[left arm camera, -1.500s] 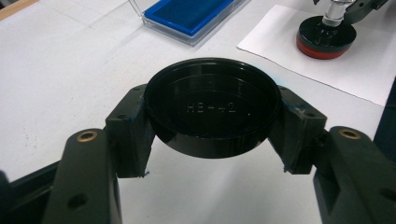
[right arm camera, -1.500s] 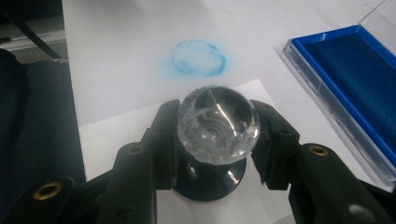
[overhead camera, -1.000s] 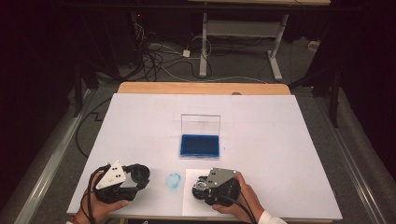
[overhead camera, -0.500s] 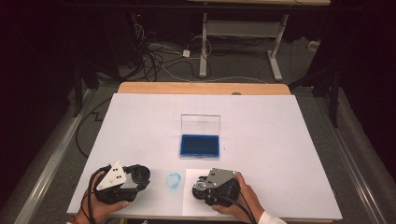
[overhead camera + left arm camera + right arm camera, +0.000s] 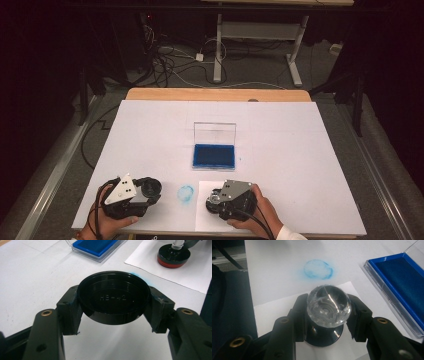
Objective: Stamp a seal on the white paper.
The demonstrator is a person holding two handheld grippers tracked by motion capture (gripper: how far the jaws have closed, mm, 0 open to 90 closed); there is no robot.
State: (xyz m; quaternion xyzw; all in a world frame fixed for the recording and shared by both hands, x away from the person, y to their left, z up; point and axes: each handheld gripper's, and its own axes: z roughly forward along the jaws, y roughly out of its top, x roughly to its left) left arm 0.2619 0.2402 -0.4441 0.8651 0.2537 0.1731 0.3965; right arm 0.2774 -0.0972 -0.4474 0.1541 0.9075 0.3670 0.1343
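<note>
While resting on paper (image 5: 269, 315), stamp (image 5: 325, 322) likely rigid, top-heavy | take at clear knob's neck | right gripper (image 5: 327, 312) clamps it | left gripper (image 5: 113, 307) clamps black cap (image 5: 113, 298)

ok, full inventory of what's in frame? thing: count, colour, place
cap: 1, black, round, between the left gripper's jaws
stamp: 1, clear knob on a black base, standing on the paper, between the right gripper's jaws
ink pad: 1, blue, in a clear case with the lid up, mid-table
paper: 1 sheet, white, near edge under the stamp
ink smudge: 1, light blue, on the table between the grippers
table: 1, white top, wooden far edge
desk frame: 1, white, on the floor behind
cables: several, on the floor behind
left gripper: 1, black, shut on the cap
right gripper: 1, black, shut on the stamp
hands: 2, at the near edge
</note>
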